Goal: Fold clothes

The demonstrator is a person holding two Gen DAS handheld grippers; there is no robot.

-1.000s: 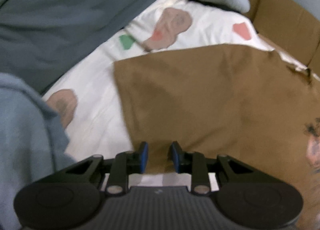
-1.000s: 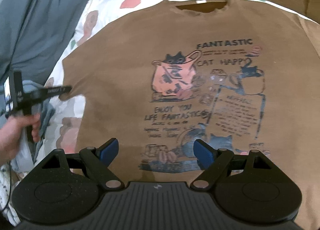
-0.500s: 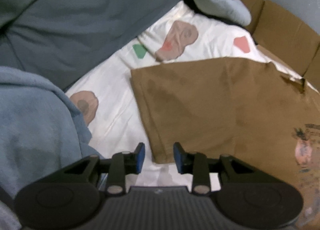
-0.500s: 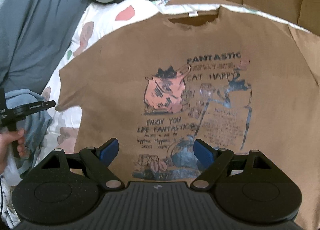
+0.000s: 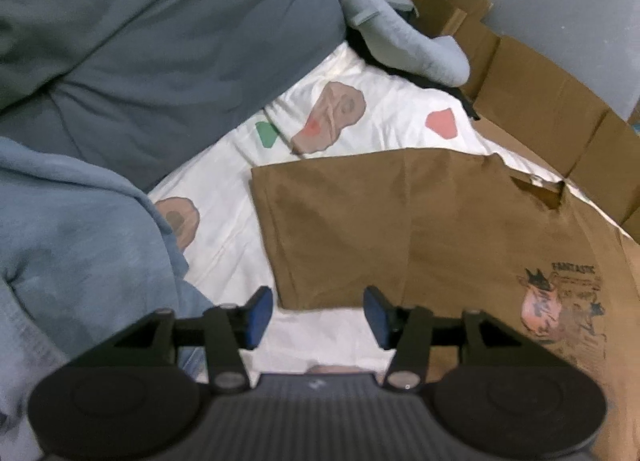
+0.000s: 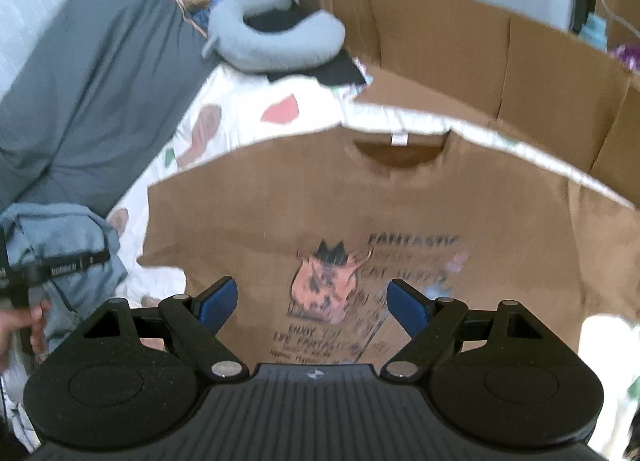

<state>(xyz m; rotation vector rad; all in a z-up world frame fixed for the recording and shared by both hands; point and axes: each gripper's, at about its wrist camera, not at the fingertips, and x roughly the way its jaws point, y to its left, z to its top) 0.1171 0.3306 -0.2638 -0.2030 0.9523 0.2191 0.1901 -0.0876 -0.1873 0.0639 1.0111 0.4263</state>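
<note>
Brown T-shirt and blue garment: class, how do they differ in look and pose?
The brown T-shirt lies spread flat, print side up; the blue garment sits crumpled in a heap. The T-shirt bears a cat graphic and lettering; the blue garment looks plain. Both rest on the white patterned sheet.

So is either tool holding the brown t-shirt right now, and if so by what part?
Nothing is held. The left tool, its jaws just opened, hangs above the brown t-shirt sleeve; the right tool is open above the print.

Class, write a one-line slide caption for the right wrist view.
Open right tool above a brown printed T-shirt spread flat on a patterned white sheet.
</note>
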